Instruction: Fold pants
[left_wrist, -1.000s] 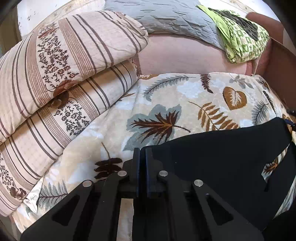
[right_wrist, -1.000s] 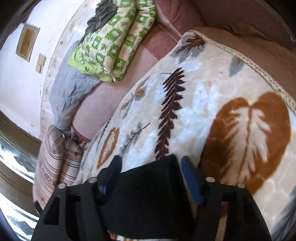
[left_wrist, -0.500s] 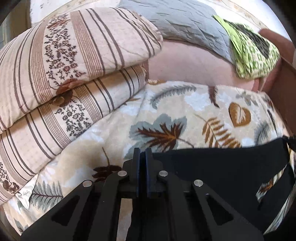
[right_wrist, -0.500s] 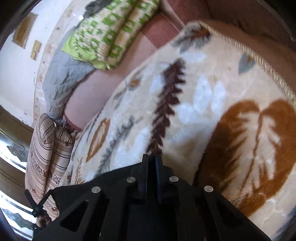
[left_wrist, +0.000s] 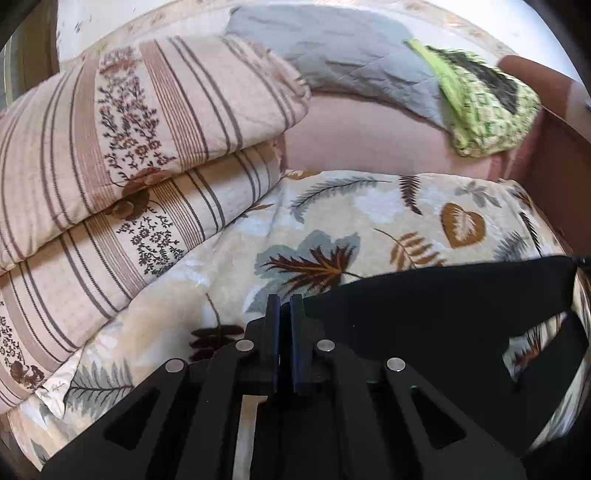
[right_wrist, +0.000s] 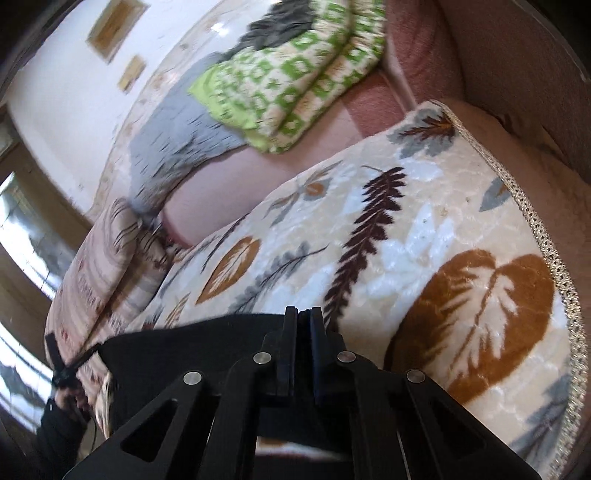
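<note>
Since a second ago the right tool (right_wrist: 303, 314) has snapped shut on the pants (left_wrist: 424, 314), where before its fingers stood wide on either side of the black cloth, and both hands have lifted a little off the bed.

Far left, two striped pillows (left_wrist: 129, 166) are stacked against the wall, out of the way. Next to them the left tool (left_wrist: 282, 301) is closed tight, pinching one end of the pants' top edge. From there the edge runs taut across to the right, where the right tool grips the other end with only a sliver of cloth between its fingers. The pants hang stretched between the two, just above the blanket (left_wrist: 369, 218), with one leaf showing through a gap low on the right (between the legs, I would guess). Held at two corners like this, the cloth pulls flat and square, which is likely the point: a straight edge can be laid over cleanly for the fold.

Underneath is a plush cream blanket printed with leaves, soft enough to drag at the cloth. Behind it lie a pink sheet (left_wrist: 369, 136), a grey quilt (left_wrist: 332, 48) and a green patterned bundle (left_wrist: 487, 107), against a white wall.
</note>
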